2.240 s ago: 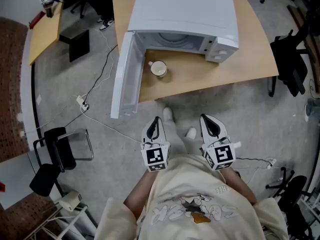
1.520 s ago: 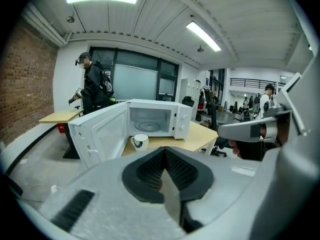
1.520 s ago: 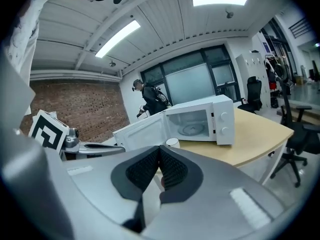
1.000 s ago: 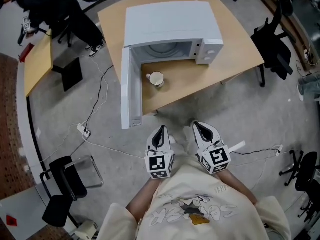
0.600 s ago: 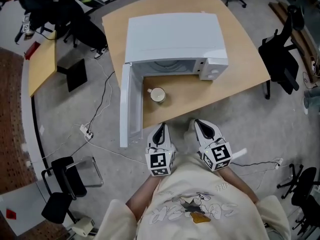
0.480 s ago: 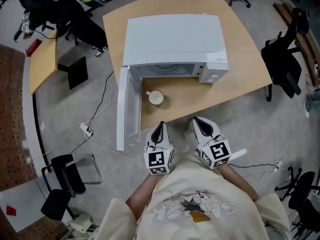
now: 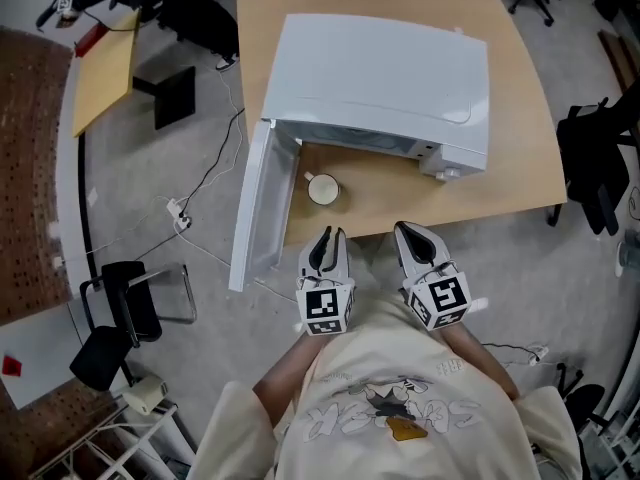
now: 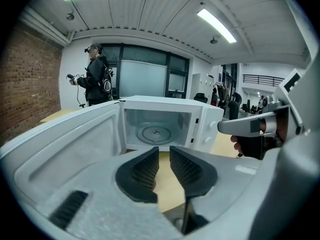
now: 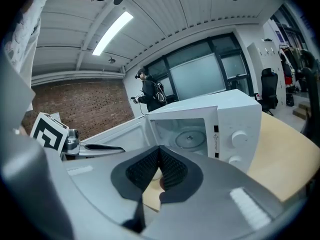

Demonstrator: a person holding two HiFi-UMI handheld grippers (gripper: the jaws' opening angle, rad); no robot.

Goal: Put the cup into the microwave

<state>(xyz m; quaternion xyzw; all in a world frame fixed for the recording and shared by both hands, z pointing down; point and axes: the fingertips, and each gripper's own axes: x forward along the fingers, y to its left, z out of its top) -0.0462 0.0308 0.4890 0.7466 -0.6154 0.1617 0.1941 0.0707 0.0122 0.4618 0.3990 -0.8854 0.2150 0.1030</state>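
- The cup (image 7: 322, 189) stood on the table (image 7: 520, 158), outside the microwave (image 7: 385, 78), just in front of its cavity and beside the open door (image 7: 258, 208);
- the left gripper (image 7: 327, 236) held nothing; its jaws stood slightly apart, having just been opening;
- the right gripper (image 7: 412, 234) was clenched on nothing; both hung near the table's edge.

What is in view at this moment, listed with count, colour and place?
microwave: one, white, on the table, door open
cup: one, pale, on the table before the open microwave
table: one, light wood, centre
side table: one, light wood, upper left
chair: one, black, floor lower left
power strip: one, white, floor left of the table
bystander: one, dark clothes, beyond the microwave
left gripper: grey, at the table edge, jaws just opening, nothing between
right gripper: grey, beside it, jaws together, empty
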